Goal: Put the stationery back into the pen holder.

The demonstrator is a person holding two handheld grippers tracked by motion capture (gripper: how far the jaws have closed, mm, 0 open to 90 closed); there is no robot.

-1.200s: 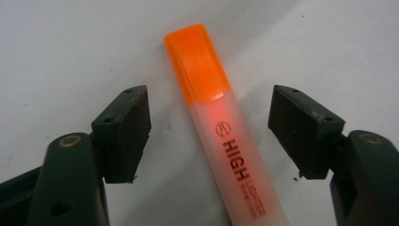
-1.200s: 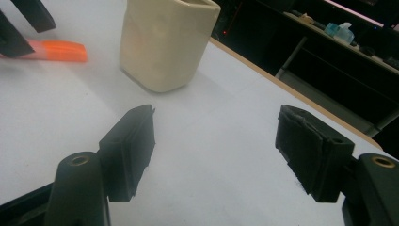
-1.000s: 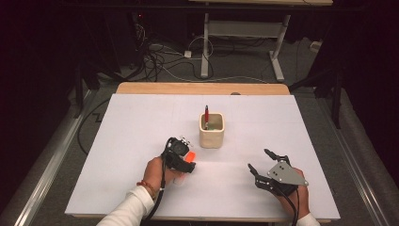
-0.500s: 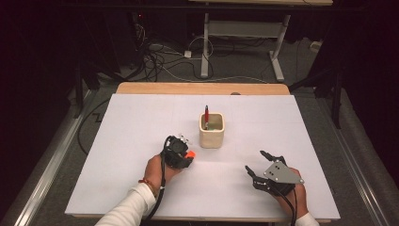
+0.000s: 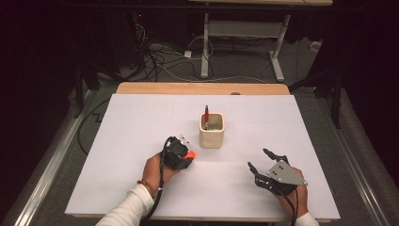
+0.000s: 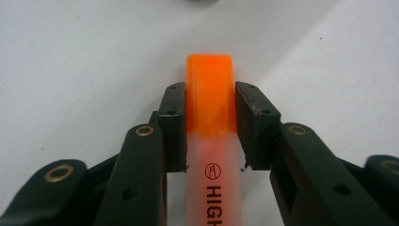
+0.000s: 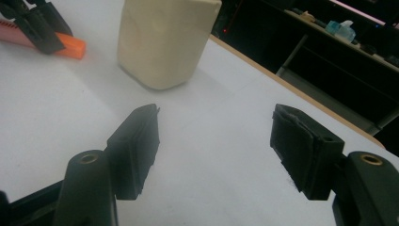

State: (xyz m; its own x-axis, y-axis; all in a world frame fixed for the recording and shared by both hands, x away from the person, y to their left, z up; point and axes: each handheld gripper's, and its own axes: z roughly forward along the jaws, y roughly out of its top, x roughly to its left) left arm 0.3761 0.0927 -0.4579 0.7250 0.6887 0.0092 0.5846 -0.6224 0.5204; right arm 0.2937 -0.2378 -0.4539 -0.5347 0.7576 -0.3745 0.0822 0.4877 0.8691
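Left gripper [image 6: 210, 117] is clamped on an orange highlighter [image 6: 210, 155], pads at the cap seam, low over the white table [image 5: 131, 141] just left of the cream pen cup [image 5: 211, 131]. Right gripper [image 7: 214, 141] sits wide apart, holding nothing, near the front edge. A red pen [image 5: 206, 117] already stands in the cup. Risks as I see them: the cap pops off under the squeeze, or the highlighter tip catches the rim and tips the cup.
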